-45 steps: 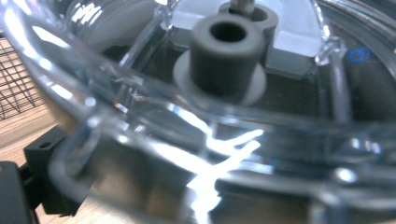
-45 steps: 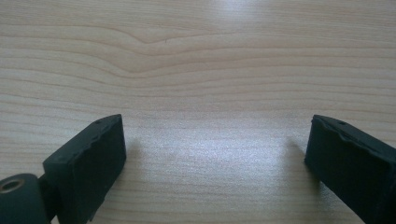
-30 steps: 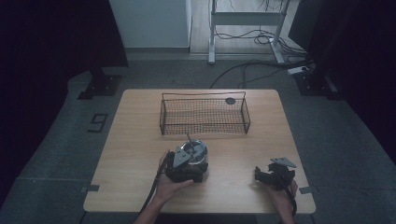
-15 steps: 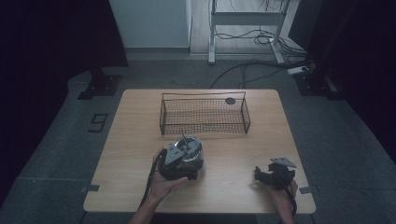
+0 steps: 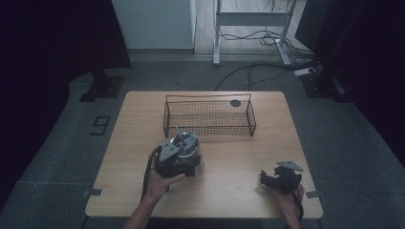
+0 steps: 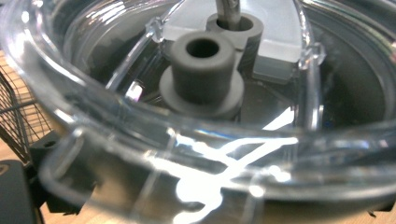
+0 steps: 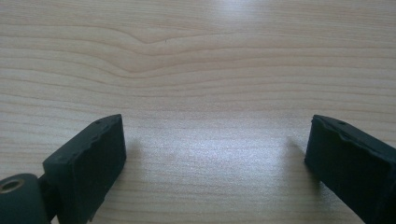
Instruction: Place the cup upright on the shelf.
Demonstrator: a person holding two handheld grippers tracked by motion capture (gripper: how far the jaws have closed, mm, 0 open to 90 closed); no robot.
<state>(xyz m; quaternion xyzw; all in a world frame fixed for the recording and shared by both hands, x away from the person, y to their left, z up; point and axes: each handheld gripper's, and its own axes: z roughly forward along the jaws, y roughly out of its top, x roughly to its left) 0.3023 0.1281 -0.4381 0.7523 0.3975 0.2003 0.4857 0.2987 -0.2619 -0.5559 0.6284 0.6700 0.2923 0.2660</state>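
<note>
A clear plastic bowl (image 5: 195, 160) hangs just above the wooden table (image 5: 229, 191) at front left, with my left gripper (image 5: 182, 149) shut on its wall. Up close the bowl (image 6: 140, 154) has a grey hub (image 6: 202, 70) in the middle and a thin metal shaft (image 6: 229, 7) set in a second grey collar beside it. One black jaw rises at the bottom left of the left gripper view; the other is hidden behind the plastic. My right gripper (image 5: 265, 178) rests on the table at front right. It stands open (image 7: 215, 135) over bare wood.
A black wire basket (image 5: 208, 97) stands at the back middle of the table, just beyond the bowl. A small dark round disc (image 5: 235, 103) lies at its far right corner. Cables and a desk frame are on the floor behind the table.
My left hand has lifted the bowl and carried it a little toward the basket and to the left. The right gripper has stayed where it was.
</note>
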